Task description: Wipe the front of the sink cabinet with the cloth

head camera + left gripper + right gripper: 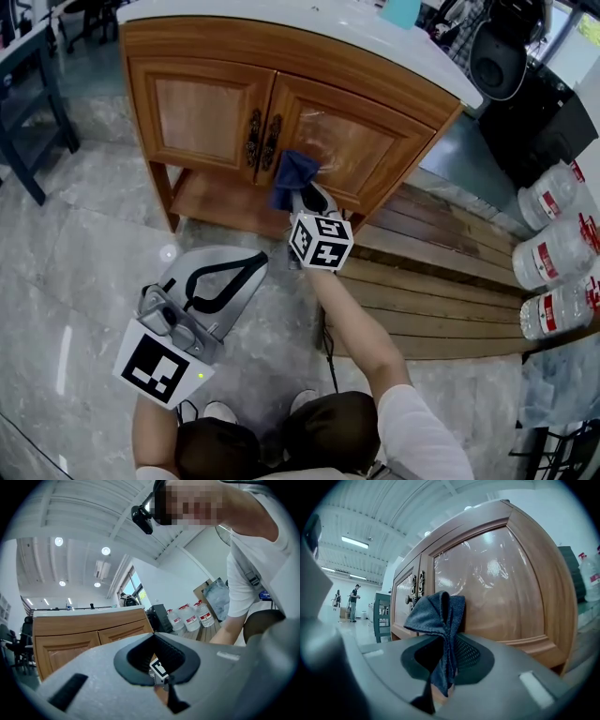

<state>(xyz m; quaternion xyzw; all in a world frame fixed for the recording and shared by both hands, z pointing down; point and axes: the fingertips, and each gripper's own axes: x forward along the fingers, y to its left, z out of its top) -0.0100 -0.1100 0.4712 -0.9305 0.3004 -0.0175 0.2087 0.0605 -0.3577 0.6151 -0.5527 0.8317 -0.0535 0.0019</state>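
Observation:
The wooden sink cabinet (206, 112) has two doors with dark metal handles (262, 141) and a white top. My right gripper (298, 195) is shut on a dark blue cloth (292, 176), which is pressed against the right door (366, 141) just right of the handles. In the right gripper view the cloth (438, 616) bunches up out of the jaws and touches the glossy door panel (497, 583). My left gripper (253, 264) hangs low at the left over the floor, away from the cabinet, shut with nothing in it; its view shows the cabinet (70, 639) from below.
Several large water bottles (553, 253) lie at the right beside a slatted wooden platform (441, 291). A dark table frame (28, 103) stands at the left. A black fan (502, 56) sits behind the cabinet, and a teal cup (403, 11) on its top.

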